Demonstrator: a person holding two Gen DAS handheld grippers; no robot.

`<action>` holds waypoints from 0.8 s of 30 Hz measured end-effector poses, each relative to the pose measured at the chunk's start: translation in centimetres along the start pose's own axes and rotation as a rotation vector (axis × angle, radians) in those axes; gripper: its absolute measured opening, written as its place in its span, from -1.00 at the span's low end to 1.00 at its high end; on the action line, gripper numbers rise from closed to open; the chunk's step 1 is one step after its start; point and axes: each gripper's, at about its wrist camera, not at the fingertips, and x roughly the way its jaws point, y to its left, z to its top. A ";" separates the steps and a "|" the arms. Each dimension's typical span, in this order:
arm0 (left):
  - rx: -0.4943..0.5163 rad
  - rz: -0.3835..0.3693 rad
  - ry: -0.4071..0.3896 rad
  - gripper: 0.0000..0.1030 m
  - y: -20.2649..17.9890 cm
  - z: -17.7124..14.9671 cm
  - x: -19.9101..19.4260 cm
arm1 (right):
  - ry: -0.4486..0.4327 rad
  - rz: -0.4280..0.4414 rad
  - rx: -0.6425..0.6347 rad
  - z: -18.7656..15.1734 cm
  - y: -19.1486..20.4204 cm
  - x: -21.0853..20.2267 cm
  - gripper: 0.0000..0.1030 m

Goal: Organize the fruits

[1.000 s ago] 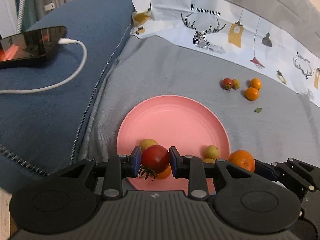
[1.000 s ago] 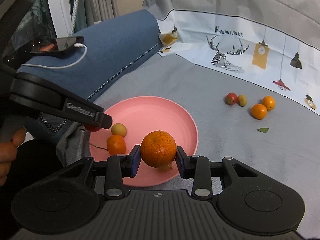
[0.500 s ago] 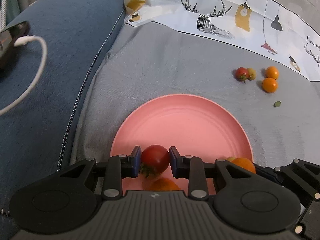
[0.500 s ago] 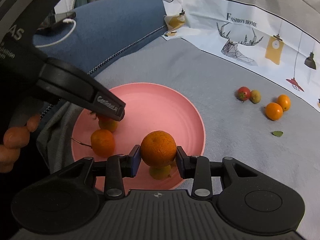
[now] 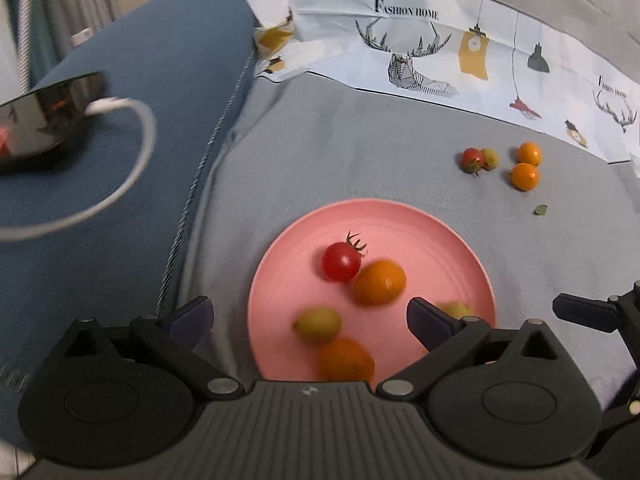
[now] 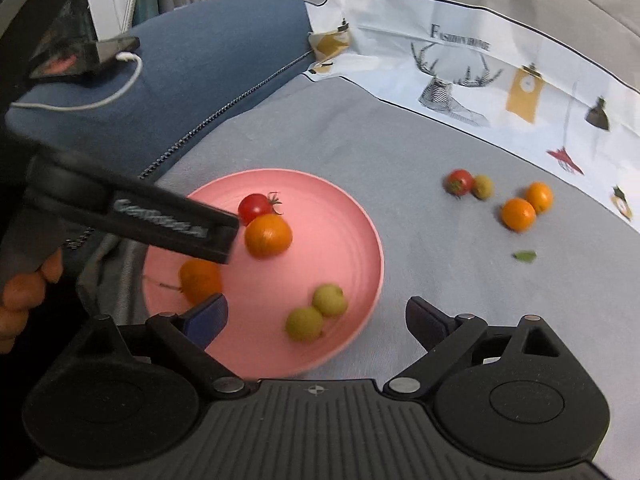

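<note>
**Release of two fruits onto the pink plate (image 5: pixel 472 248), both grippers opening.**

The left gripper (image 5: pixel 310 316) and right gripper (image 6: pixel 316 316) have jaws spreading wide with nothing between them; the cherry tomato (image 5: pixel 341 261) and the orange (image 5: pixel 379 282) lie touching near the plate's middle, beside two green fruits (image 6: pixel 316 312) and another orange (image 5: pixel 346 360). To finish the step well, each gripper should lift clear without nudging the blurred, probably rolling orange. Four fruits (image 5: pixel 500 164) lie well apart from the plate on the grey cloth (image 5: pixel 360 140); approach them with jaws wide, one fruit per gripper.
</note>
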 end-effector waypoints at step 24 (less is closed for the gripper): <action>-0.080 0.095 -0.010 0.99 -0.2 -8.5 -13.1 | -0.234 -0.091 0.015 -4.8 2.9 -15.6 0.98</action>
